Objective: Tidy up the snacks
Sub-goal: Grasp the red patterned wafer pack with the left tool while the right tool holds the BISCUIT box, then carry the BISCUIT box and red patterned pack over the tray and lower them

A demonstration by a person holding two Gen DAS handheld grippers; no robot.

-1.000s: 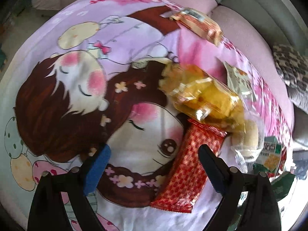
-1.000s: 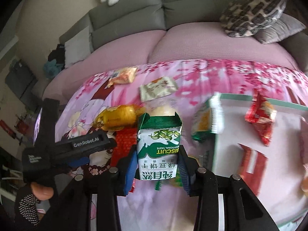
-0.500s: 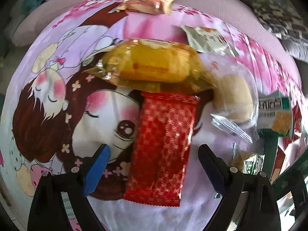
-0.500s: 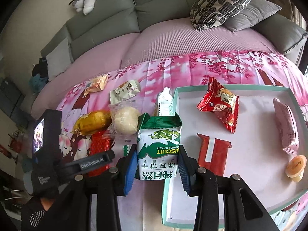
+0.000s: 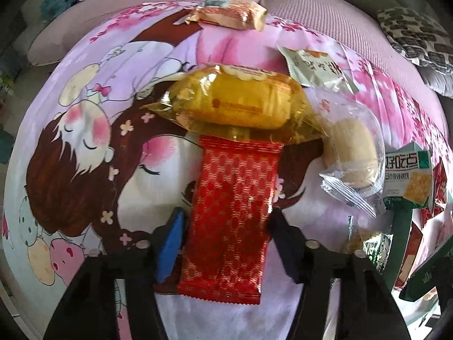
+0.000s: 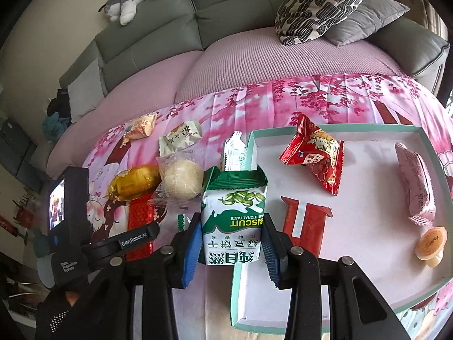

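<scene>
Your left gripper (image 5: 226,226) has its jaws against both sides of the flat red foil snack packet (image 5: 230,215), gripping it on the table. A golden plastic-wrapped cake (image 5: 240,104) lies just beyond it. Your right gripper (image 6: 229,243) clamps the green-and-white biscuit pouch (image 6: 235,215) above the near-left rim of the shallow mint-edged tray (image 6: 368,221).

The right gripper (image 6: 230,243) pinches a green-and-white mung bean biscuit packet (image 6: 234,221) upright over the near-left edge of the teal-rimmed tray (image 6: 334,127). Inside lie a red puffed bag (image 6: 312,157), a red bar (image 6: 304,219), a pink packet (image 6: 416,182) and an orange jelly cup (image 6: 430,242). Off left, the left gripper (image 6: 124,243) sits low over a red wrapper (image 6: 138,218).
</scene>
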